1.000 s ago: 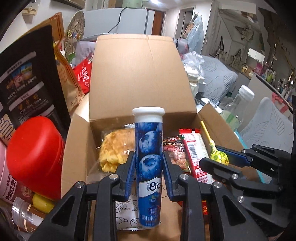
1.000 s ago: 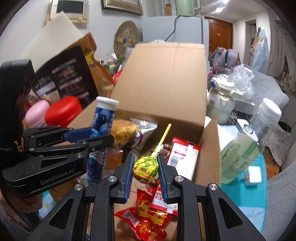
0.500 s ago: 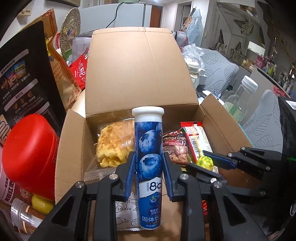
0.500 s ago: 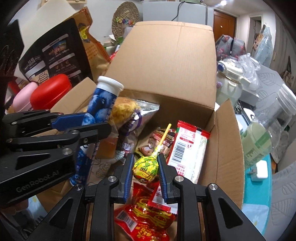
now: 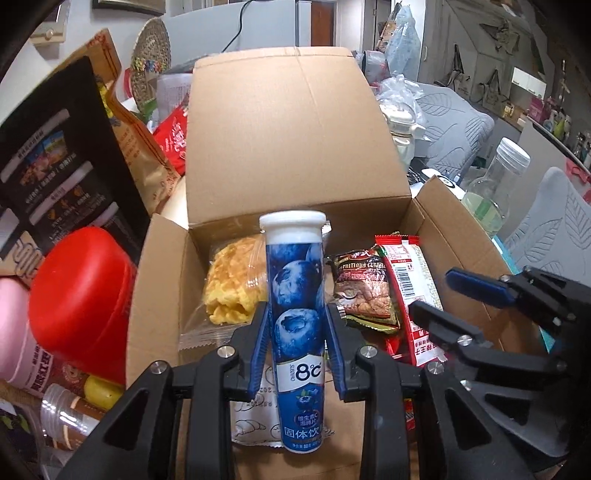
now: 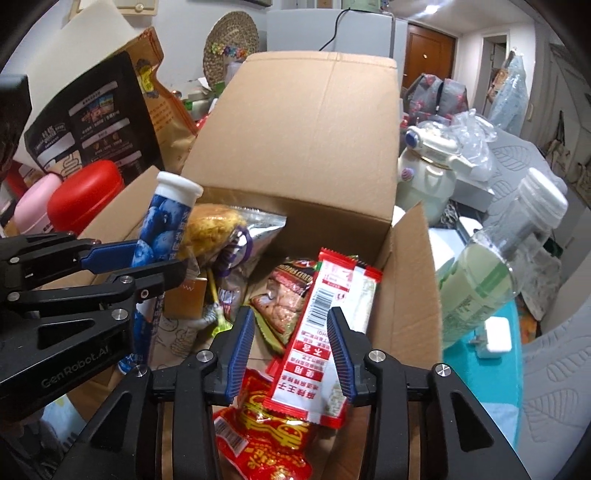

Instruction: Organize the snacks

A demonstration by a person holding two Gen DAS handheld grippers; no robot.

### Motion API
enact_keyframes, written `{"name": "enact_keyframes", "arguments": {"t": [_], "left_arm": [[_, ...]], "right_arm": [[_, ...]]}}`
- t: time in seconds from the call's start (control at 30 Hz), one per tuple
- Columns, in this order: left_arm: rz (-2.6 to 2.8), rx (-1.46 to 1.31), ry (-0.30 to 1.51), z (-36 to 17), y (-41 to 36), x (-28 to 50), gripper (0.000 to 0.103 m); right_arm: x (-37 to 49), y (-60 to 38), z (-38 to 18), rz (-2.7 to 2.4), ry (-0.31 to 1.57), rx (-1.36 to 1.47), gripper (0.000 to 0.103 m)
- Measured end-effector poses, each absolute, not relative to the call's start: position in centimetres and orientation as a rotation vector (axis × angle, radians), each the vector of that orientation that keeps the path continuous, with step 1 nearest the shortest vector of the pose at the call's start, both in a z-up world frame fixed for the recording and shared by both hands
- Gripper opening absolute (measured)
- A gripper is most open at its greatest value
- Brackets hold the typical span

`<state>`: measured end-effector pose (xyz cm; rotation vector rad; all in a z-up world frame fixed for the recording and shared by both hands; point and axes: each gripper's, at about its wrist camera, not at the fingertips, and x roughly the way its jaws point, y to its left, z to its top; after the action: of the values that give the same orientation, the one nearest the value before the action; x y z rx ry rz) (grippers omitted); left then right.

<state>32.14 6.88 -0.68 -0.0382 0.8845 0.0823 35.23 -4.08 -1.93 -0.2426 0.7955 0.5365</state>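
Left gripper (image 5: 297, 350) clamps blueberry tube (image 5: 297, 321), frame centre, over cardboard box (image 5: 295, 147). Right gripper (image 6: 291, 354) opening, holding nothing. Step: boxing snacks; next, likely lower tube, release.

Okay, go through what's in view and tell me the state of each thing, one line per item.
Cardboard box: open, flaps up.
Blueberry tube: capped, upright, clamped.
Left gripper: shut on the tube.
Right gripper: jaws opening, gripping nothing.
Lollipop: lying in the box.
Clear bottle: capped, partly full.

Brown door (image 6: 430, 55), white fridge (image 6: 328, 31), ceiling light (image 6: 430, 8)
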Motion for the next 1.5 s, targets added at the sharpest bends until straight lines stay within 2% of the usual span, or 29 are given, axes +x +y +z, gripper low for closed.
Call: {"name": "enact_keyframes", "arguments": {"t": [0.13,0.2,0.23,0.3,0.4,0.53,0.7,0.87,0.9,0.93,1.0,1.13,1.23,1.3,1.5], "left_arm": [[0.104,-0.003,0.875,-0.1,6.5,31.7,0.029],[0.099,-0.012,0.888,-0.1,6.6,31.6,0.041],[0.106,-0.011,0.881,0.0,6.6,31.5,0.045],[0.14,0.01,0.86,0.4,6.5,31.3,0.061],[0.167,0.021,0.829,1.3,6.6,30.8,0.069],[0.166,-0.001,0.798,3.1,7.1,29.8,0.069],[0.173,-0.016,0.757,5.5,7.1,27.9,0.069],[0.176,-0.03,0.705,8.3,7.0,25.6,0.069],[0.178,-0.028,0.692,8.9,6.9,25.0,0.069],[0.181,-0.024,0.679,9.5,6.7,24.3,0.069],[0.179,-0.02,0.656,10.6,6.3,23.0,0.069],[0.169,-0.02,0.613,12.2,5.7,20.6,0.069],[0.165,-0.009,0.586,13.1,5.2,18.7,0.074],[0.167,-0.003,0.561,13.5,5.0,17.6,0.081],[0.174,0.007,0.507,13.7,4.8,13.2,0.081]], "right_arm": [[34.6,-4.5,-0.8,0.512,0.758,-0.245,0.05],[34.1,-4.6,-0.3,0.503,0.738,-0.257,0.051],[33.9,-4.7,-0.1,0.504,0.732,-0.257,0.054],[33.6,-4.8,0.4,0.505,0.719,-0.256,0.061],[33.3,-4.9,0.8,0.49,0.714,-0.268,0.062],[32.7,-5.3,1.8,0.484,0.714,-0.259,0.063],[31.2,-6.2,4.0,0.502,0.669,-0.221,0.07],[29.0,-7.0,6.3,0.483,0.616,-0.215,0.07],[28.4,-7.2,6.8,0.481,0.603,-0.213,0.073],[27.8,-7.3,7.4,0.479,0.589,-0.209,0.08],[26.4,-7.9,8.5,0.475,0.548,-0.202,0.085],[23.6,-8.7,10.3,0.461,0.493,-0.202,0.085],[21.7,-9.3,11.2,0.433,0.462,-0.202,0.089],[20.2,-9.6,11.5,0.407,0.438,-0.206,0.089],[16.8,-10.8,10.8,0.376,0.426,-0.176,0.092]]}}
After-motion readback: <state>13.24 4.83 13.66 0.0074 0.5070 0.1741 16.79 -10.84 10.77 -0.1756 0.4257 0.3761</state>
